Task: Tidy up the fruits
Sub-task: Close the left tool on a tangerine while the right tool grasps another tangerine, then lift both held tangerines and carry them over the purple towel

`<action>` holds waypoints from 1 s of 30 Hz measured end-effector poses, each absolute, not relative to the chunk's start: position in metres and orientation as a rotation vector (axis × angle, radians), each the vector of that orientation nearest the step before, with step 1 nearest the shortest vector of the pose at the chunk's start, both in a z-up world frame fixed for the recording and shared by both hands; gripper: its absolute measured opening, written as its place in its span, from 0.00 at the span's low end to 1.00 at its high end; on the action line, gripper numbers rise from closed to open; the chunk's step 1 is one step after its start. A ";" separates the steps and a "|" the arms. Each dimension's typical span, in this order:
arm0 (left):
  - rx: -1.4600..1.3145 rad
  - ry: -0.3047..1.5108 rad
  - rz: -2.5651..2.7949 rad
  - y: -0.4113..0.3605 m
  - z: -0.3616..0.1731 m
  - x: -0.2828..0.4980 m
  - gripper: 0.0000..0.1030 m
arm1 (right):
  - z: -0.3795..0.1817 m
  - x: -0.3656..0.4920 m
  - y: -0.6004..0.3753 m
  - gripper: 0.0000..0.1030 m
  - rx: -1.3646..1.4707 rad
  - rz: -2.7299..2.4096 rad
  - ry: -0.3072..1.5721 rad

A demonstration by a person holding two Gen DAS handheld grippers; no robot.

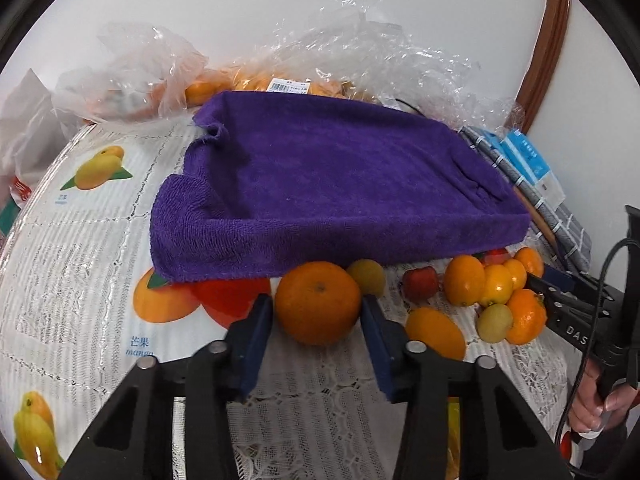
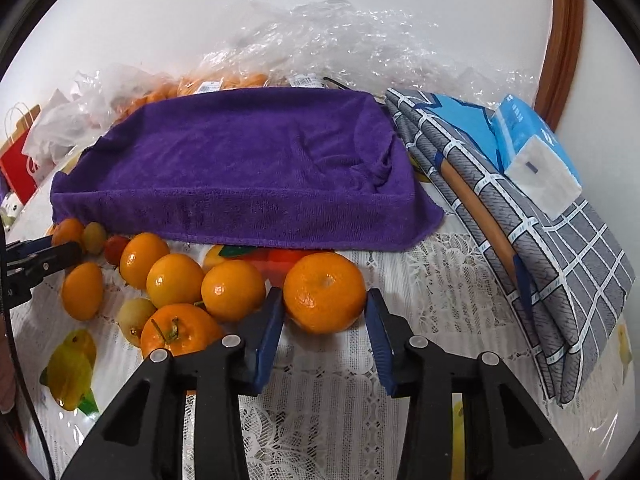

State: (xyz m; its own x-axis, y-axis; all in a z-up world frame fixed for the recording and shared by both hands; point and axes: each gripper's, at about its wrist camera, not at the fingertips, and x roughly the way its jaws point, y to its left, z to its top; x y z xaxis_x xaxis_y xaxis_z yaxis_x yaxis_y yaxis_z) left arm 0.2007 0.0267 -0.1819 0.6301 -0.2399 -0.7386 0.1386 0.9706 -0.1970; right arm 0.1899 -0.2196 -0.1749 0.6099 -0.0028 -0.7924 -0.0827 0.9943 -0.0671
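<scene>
- Left gripper [image 1: 318, 316], jaws apart, brackets a big orange [image 1: 318, 302] on the lace tablecloth [image 1: 100, 240].
- Purple towel-lined tray [image 1: 340, 184] sits just behind.
- Small fruits cluster [image 1: 496, 292] near the right gripper [image 1: 538, 282].

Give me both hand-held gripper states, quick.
Left hand-held gripper: open, its blue fingers either side of a round orange tangerine.
Right hand-held gripper: open, straddling another round orange tangerine.

Towel-lined tray [image 2: 240, 160] sits mid-table on the tablecloth [image 2: 420, 280], plastic bags [image 2: 320, 40] of fruit behind it against the wall. Loose fruit pile [image 2: 176, 280] lies in front of tray. One orange [image 1: 318, 302] sits between left gripper [image 1: 318, 336] fingers, another orange [image 2: 325, 292] between right gripper [image 2: 325, 336] fingers. Folded cloth [image 2: 560, 260] right of tray, tissue pack [image 2: 536, 152] on it.
</scene>
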 end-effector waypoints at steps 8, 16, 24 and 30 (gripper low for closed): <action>-0.219 0.784 -0.217 0.044 -0.174 0.188 0.39 | -0.168 0.185 -0.236 0.39 0.008 0.079 0.870; -0.247 0.735 -0.234 0.046 -0.167 0.184 0.39 | -0.159 0.172 -0.225 0.39 -0.042 0.113 0.791; -0.277 0.701 -0.227 0.051 -0.164 0.181 0.39 | -0.153 0.166 -0.228 0.39 -0.025 0.129 0.752; -0.286 0.676 -0.207 0.054 -0.161 0.179 0.39 | -0.149 0.162 -0.229 0.39 -0.029 0.117 0.723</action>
